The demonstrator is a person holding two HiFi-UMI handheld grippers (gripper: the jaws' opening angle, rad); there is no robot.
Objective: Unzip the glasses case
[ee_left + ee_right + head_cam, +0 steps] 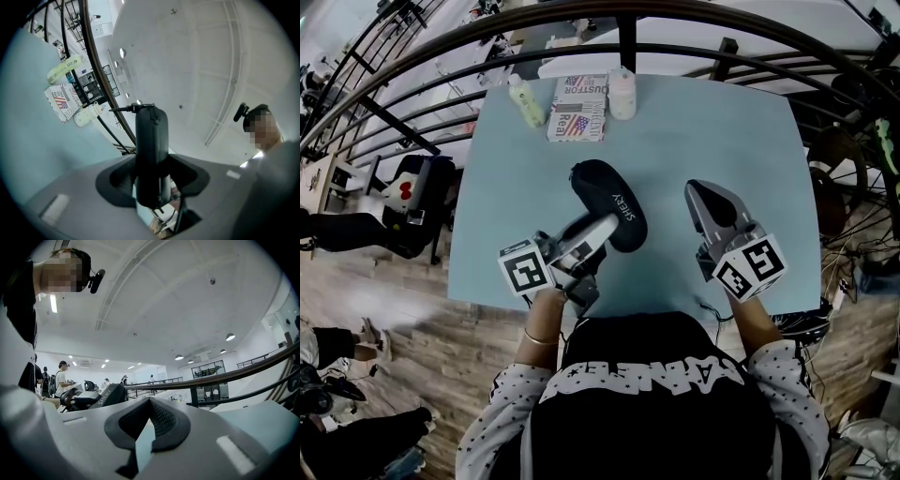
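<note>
person's wearing a blk top [647, 412] w/ wht block lettering across the shoulders, over wht sleeves [500, 412] w/ small blk dots. a thin band [538, 337] is circling the left wrist. left gripper [602, 228] & right gripper [703, 190] are both showing smooth grey plastic shells w/ blk ribbed pads [161, 417] lining the jaws. each is carrying a wht cube [526, 267] w/ blk square markers. a blk cam mount [96, 280] is sticking out at the head.
</note>
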